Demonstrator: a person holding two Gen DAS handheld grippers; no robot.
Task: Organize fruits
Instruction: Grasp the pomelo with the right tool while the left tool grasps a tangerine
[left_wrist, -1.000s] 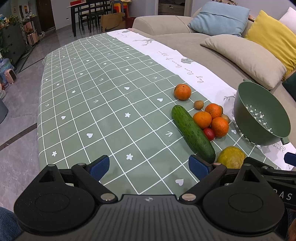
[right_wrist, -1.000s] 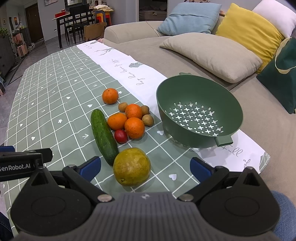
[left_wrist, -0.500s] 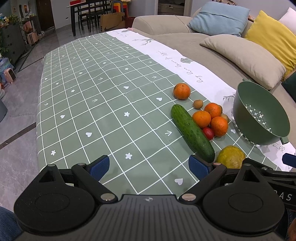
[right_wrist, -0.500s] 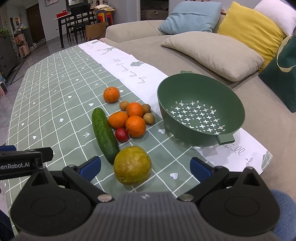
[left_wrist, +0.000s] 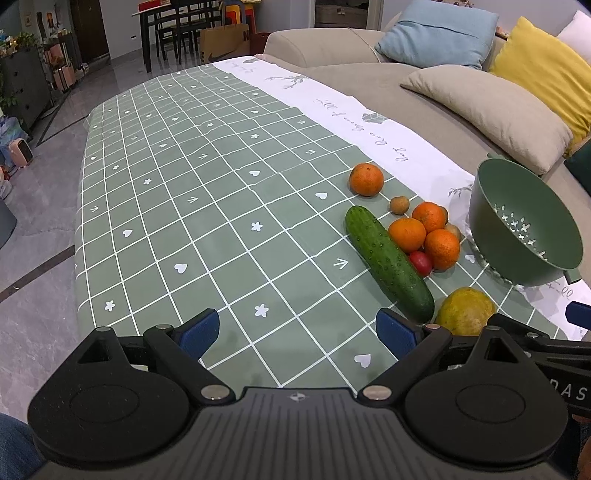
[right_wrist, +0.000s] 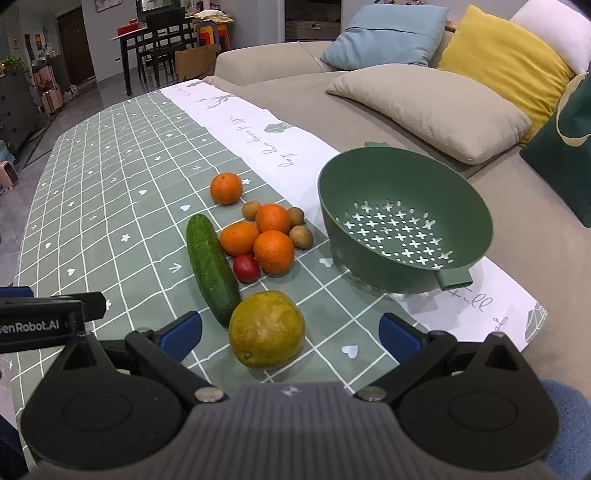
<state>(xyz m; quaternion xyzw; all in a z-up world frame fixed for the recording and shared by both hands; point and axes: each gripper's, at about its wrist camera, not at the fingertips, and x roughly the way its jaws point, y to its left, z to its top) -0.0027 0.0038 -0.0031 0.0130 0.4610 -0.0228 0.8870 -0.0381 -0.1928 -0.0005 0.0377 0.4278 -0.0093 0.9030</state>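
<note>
A big yellow-green citrus (right_wrist: 266, 329) lies nearest, between the open fingers of my right gripper (right_wrist: 290, 334), which is empty. Behind it lie a cucumber (right_wrist: 211, 263), a red tomato (right_wrist: 246, 268), a cluster of oranges (right_wrist: 273, 251), small brown fruits (right_wrist: 301, 236) and a lone orange (right_wrist: 226, 188). An empty green colander (right_wrist: 404, 218) stands to the right. My left gripper (left_wrist: 299, 334) is open and empty over the tablecloth, left of the cucumber (left_wrist: 388, 257) and citrus (left_wrist: 464, 311). The colander (left_wrist: 524, 225) shows at the right.
The table (left_wrist: 184, 177) has a green checked cloth with a white strip along its far side. A sofa with cushions (right_wrist: 432, 103) runs behind it. The table's front edge is close below both grippers. Dining chairs (left_wrist: 184, 29) stand far back.
My right gripper has edged forward toward the big citrus, which now sits lower and larger between the fingers. My left gripper has barely moved.
</note>
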